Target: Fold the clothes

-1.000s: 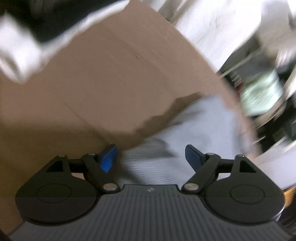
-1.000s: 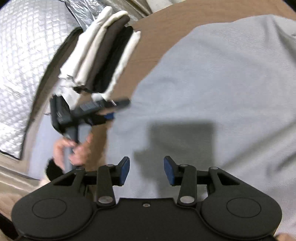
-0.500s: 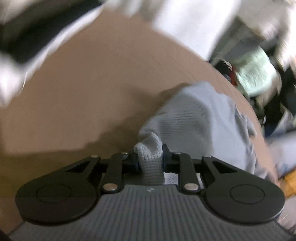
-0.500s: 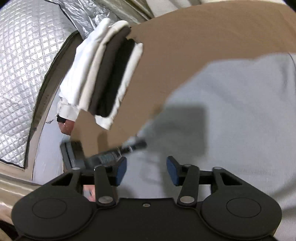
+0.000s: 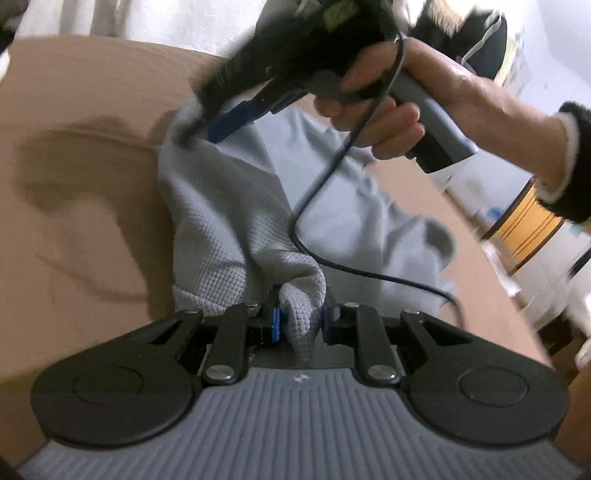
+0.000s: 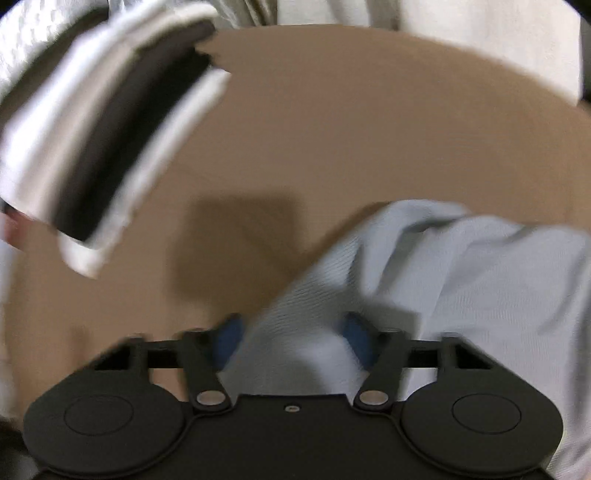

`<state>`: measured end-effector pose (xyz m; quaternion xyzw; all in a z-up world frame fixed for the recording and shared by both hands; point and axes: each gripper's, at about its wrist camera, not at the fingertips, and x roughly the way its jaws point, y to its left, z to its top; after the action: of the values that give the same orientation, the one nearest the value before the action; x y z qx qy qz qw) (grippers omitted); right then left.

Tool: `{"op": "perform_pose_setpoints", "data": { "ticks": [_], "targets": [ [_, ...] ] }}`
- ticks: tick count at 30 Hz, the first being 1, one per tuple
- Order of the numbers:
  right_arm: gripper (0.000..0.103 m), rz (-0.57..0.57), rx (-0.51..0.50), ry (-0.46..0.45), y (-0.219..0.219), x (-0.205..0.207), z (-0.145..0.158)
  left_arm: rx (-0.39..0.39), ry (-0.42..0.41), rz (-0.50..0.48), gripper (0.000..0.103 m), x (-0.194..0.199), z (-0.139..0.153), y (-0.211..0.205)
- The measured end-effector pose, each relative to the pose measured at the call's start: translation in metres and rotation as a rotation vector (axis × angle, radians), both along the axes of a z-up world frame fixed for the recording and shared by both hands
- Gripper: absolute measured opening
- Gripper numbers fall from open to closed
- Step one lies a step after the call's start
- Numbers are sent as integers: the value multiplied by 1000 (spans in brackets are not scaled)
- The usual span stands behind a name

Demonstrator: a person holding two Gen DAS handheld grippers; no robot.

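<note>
Left gripper clamped on a bunched fold of the grey waffle-knit garment, which lies crumpled on the brown cardboard surface. Right gripper closing with a stretch of the same garment between its blue pads, though through the blur apparently not yet pressing it; seen from the left wrist, carried in a hand above the cloth. Folded stack of white and dark clothes at the cardboard's far left.

A brown cardboard-covered bench spreads ahead of both grippers, carrying soft shadows. Beyond its far edge hangs a pale curtain or wall. Right of the left gripper, past the bench edge, stands a yellow-banded drum-like object among blurred white furniture.
</note>
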<state>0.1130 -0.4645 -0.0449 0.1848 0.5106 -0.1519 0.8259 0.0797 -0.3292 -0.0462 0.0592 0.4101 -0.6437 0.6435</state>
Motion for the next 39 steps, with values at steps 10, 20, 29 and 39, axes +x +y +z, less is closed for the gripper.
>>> {"op": "perform_pose_setpoints", "data": {
  "ticks": [10, 20, 29, 39],
  "targets": [
    [0, -162, -58, 28, -4, -140, -44, -88, 13, 195, 51, 44, 30, 28],
    [60, -136, 219, -287, 5, -139, 2, 62, 62, 230, 27, 47, -25, -43],
    [74, 68, 189, -264, 36, -81, 4, 56, -11, 57, 25, 17, -15, -50],
    [7, -3, -131, -123, 44, -86, 7, -14, 58, 93, 35, 46, -4, -38]
  ]
}}
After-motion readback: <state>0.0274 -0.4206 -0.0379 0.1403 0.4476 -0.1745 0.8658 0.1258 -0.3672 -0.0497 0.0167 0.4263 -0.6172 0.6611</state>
